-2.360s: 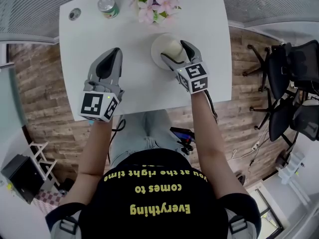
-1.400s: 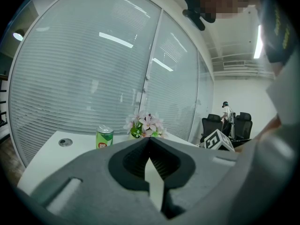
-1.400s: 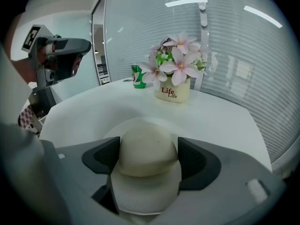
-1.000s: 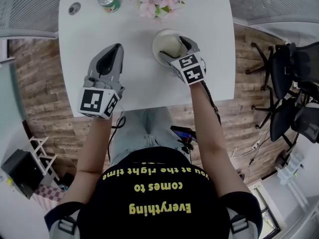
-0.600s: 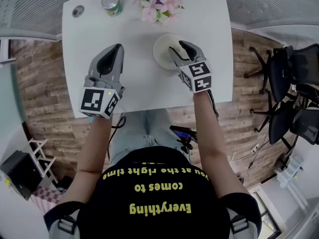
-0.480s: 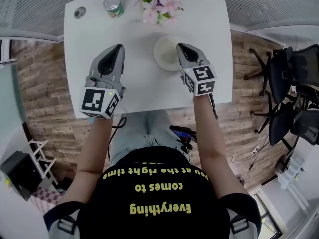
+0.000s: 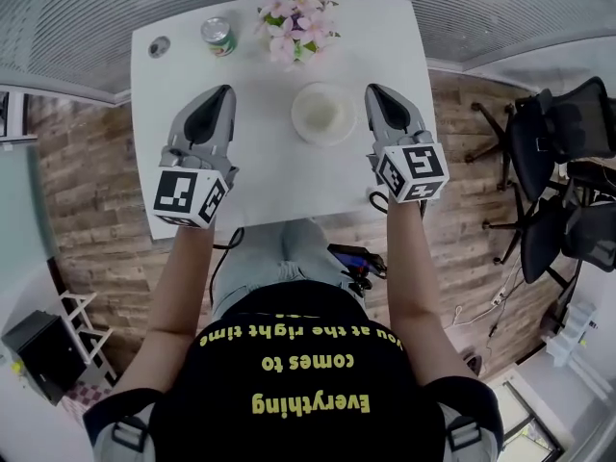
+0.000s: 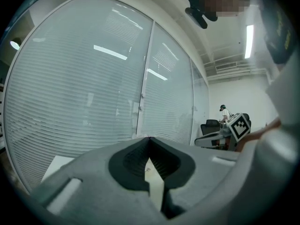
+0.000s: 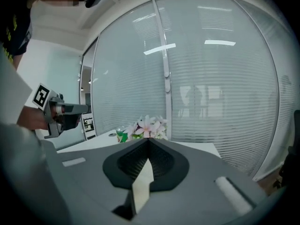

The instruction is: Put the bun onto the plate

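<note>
Fingers of left gripper (image 7: 226, 92) and right gripper (image 7: 373, 90) clenched empty, bun (image 7: 321, 115) on plate (image 7: 299, 126) between them.

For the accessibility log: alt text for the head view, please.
A bun sits on a plate on a white table, between the left tongs and right tongs, both shut and empty. A can and flowers stand at the far edge.

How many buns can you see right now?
1. The bun sits on the plate in the middle of the table, near the flowers. None shows elsewhere; the flowers might hide one.
</note>
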A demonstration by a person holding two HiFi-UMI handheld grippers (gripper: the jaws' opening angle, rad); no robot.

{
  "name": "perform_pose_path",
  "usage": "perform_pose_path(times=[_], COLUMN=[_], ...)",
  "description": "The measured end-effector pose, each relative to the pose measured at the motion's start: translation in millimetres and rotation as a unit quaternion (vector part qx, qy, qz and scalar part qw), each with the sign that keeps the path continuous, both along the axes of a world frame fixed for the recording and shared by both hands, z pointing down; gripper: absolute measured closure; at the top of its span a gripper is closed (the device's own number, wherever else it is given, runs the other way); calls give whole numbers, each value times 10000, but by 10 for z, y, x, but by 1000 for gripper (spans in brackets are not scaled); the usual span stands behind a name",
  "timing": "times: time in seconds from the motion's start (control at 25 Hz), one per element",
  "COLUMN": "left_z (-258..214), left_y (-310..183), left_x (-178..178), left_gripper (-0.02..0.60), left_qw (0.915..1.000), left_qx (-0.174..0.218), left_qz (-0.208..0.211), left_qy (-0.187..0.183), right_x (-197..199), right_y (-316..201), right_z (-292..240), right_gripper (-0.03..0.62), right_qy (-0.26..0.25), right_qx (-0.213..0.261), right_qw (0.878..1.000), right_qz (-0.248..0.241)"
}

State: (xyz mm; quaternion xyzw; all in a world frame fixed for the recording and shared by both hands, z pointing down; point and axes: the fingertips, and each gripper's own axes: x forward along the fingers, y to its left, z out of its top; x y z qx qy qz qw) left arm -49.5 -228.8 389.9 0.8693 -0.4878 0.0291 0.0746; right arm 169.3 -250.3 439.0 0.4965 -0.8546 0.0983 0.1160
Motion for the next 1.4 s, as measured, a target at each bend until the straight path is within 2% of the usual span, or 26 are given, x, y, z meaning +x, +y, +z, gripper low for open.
perform_pose_path(times=[0.24,0.6,1.0,1.2,1.4], left_z=[-282,-564,-889,-1083,-1166], left_y=[14,207,328,338,348], left_x=[23,-51,-374,-508,-453], left_gripper=[581,581,581,581,581], left_qw=[9996,9990,9975,9961,9955], left_qx=[270,435,693,848,926], left_qz=[63,81,-118,-259,-183], left_qy=[18,-24,-27,14,11], right_x=[152,393,795,777,749], right_y=[123,513,969,1110,1181], right_z=[-586,-1322,-1665,-1837,-1920], right_gripper=[586,586,586,586,588], right_qy=[-43,113,-17,-9,-32], right_qx=[560,1163,1469,1651,1828], right_qw=[9983,9927,9853,9815,9769], right_qz=[137,303,875,967,1109])
